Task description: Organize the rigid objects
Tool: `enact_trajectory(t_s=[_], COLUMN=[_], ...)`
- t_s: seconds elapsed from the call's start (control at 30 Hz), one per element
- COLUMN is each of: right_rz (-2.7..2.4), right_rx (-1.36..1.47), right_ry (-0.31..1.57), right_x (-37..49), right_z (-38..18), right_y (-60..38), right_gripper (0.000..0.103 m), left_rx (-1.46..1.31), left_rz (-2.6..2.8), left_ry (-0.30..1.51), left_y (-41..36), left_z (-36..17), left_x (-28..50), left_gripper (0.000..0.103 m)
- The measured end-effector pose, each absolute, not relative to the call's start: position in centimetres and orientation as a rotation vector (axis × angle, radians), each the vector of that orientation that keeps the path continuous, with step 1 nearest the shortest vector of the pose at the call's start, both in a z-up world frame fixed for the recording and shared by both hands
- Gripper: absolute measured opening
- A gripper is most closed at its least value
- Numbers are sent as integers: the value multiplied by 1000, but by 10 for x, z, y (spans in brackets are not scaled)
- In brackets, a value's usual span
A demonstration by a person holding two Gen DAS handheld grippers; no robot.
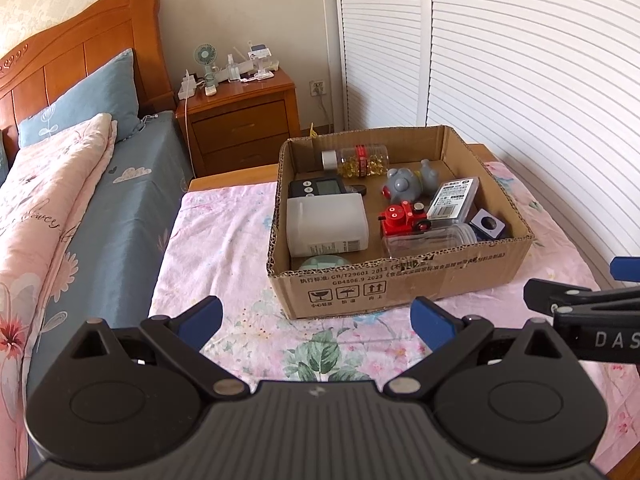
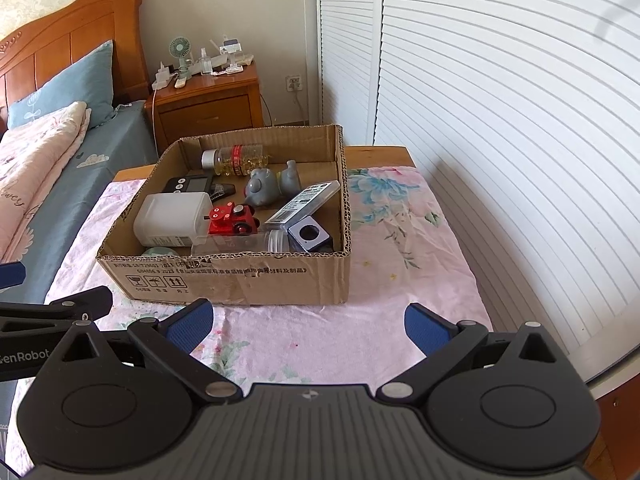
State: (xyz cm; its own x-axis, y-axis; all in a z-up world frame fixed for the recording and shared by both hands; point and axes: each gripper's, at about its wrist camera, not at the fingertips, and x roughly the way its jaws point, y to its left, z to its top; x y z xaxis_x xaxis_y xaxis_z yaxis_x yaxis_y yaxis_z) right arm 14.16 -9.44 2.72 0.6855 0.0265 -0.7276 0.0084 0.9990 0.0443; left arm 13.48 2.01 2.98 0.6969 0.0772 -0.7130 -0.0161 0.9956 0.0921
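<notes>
The cardboard box (image 1: 400,288) sits on my table's pink floral cloth (image 1: 224,240), straight ahead of both grippers and apart from them. Everything rigid lies inside it: a white plastic container (image 1: 327,224) on its side at the left, a black timer (image 1: 316,188) just behind it, and a capsule bottle (image 1: 358,160) lying along the back wall. A grey toy (image 1: 404,184) rests mid-box, with the red toy train (image 1: 402,218) in front of it. A flat labelled case (image 1: 452,200) leans at the right, a clear jar (image 1: 432,240) lies against the front wall, and a small blue-and-white cube (image 1: 488,224) sits in the front right corner. A pale green round thing (image 1: 324,262) peeks above the front left edge.

My left gripper (image 1: 316,322) hovers low over the cloth, its 2 blue-padded fingers spread wide with nothing between them. My right gripper (image 2: 308,324) is likewise spread and empty, just beside the left. Beyond the table stand the bed (image 1: 80,184), a wooden nightstand (image 1: 240,120) and white louvred doors (image 1: 520,60).
</notes>
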Motion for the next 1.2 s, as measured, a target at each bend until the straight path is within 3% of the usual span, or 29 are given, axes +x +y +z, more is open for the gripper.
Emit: enact_trajectory(t_s=[1.2], right_rz=[8], right_rx=[51], right_ry=[816], right_x=[136], right_z=[29], right_y=[-96], right_gripper=[103], left_rx=[72], left_rz=[53], left_ry=[802], left_y=[18], left_z=[30], left_x=[130], left_gripper=[100])
